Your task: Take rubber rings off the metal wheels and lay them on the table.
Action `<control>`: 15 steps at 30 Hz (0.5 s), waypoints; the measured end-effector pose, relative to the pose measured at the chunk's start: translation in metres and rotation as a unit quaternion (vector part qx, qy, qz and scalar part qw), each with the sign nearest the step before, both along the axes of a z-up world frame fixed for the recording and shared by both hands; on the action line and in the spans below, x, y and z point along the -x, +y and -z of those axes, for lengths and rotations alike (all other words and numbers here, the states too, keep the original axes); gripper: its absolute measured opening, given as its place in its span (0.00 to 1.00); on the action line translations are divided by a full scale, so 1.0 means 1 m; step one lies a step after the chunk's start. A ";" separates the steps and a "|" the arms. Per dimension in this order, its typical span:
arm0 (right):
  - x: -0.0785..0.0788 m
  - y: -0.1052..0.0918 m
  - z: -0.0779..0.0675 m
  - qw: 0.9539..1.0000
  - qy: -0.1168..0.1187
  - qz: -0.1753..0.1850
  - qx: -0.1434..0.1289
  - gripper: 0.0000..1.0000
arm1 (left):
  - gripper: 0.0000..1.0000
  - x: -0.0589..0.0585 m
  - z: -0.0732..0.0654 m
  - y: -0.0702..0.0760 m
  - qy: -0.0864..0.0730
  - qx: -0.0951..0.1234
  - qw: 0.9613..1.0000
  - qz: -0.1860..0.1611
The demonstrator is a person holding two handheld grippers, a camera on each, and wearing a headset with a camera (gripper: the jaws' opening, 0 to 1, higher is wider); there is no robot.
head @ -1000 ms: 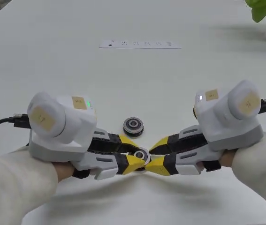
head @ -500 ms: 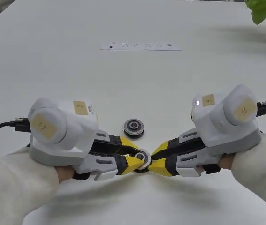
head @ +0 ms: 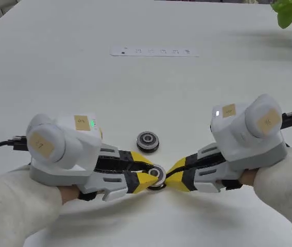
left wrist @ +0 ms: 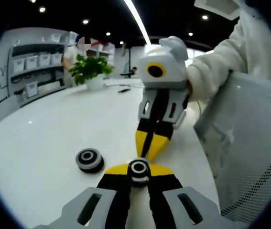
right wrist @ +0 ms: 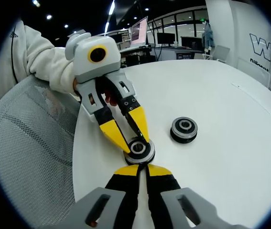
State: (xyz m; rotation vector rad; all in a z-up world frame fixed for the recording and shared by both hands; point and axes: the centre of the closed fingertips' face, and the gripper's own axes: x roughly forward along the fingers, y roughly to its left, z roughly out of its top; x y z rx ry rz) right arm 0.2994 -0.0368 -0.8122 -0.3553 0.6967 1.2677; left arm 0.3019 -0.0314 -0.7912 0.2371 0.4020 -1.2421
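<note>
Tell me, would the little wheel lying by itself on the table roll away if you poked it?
Probably not: the loose wheel lies flat on the table, so it would likely slide, not roll. It looks like metal, so probably heavy for its size and stiff. Its black rubber ring may grip the table a bit.
</note>
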 end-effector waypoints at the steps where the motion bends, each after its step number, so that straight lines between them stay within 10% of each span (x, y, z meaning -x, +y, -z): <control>1: 0.000 0.000 0.000 1.000 0.002 0.001 -0.001 0.01 | 0.14 0.000 0.000 0.000 0.000 0.000 1.000 0.000; 15: -0.003 -0.004 -0.003 0.998 0.045 0.037 -0.013 0.00 | 0.14 0.001 0.000 0.000 -0.003 0.001 1.000 0.001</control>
